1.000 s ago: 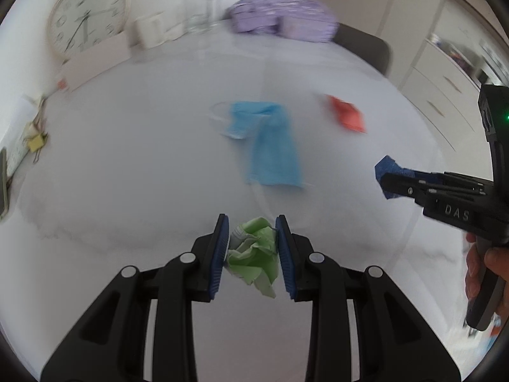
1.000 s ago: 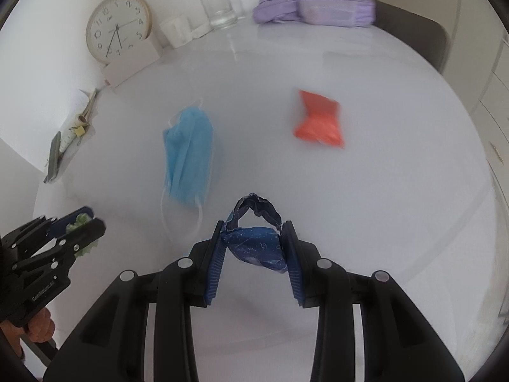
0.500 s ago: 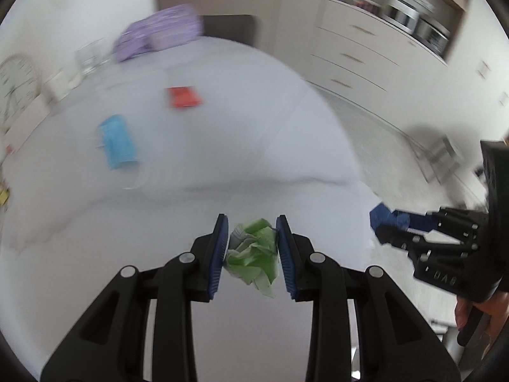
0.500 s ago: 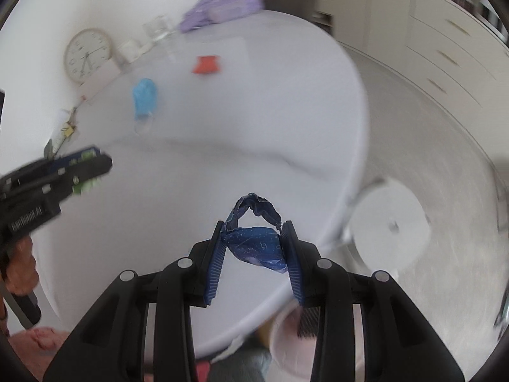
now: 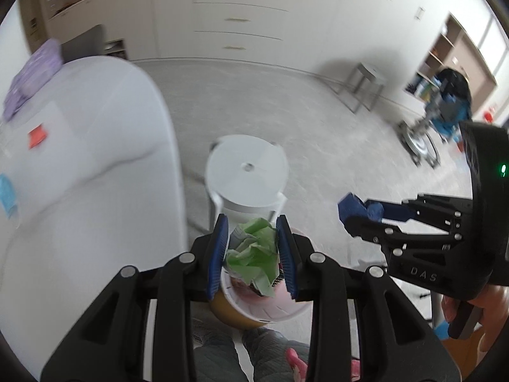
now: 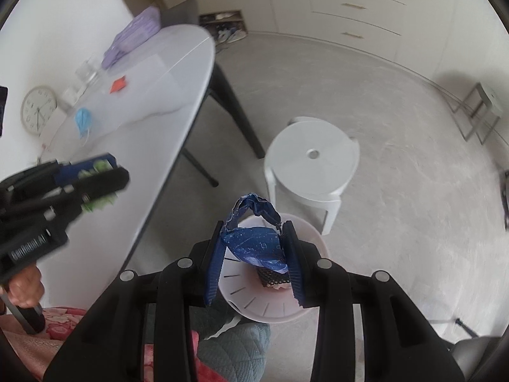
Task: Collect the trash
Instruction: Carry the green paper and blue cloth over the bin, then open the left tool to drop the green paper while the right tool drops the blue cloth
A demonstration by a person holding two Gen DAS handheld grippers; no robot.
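Note:
My left gripper [image 5: 253, 256] is shut on a crumpled green paper [image 5: 254, 251] and holds it above a pale pink trash bin [image 5: 270, 308] on the floor. My right gripper [image 6: 254, 261] is shut on a dark blue wrapper [image 6: 259, 245] over the same bin [image 6: 254, 305]. The right gripper also shows in the left wrist view [image 5: 359, 213], and the left gripper in the right wrist view [image 6: 92, 181]. A red packet [image 6: 118, 84] and a blue face mask [image 6: 83, 120] lie on the white table [image 6: 143, 140].
A white round stool [image 6: 313, 165] stands on the floor just beyond the bin. A purple bag [image 6: 135, 36], glasses [image 6: 86, 71] and a clock [image 6: 38, 113] sit at the table's far side. Cabinets line the far wall. A metal side table [image 5: 366, 86] stands far right.
Both grippers have swung away from the table top to the right and down, carrying their trash. They now hang over the bin on the floor beside the table.

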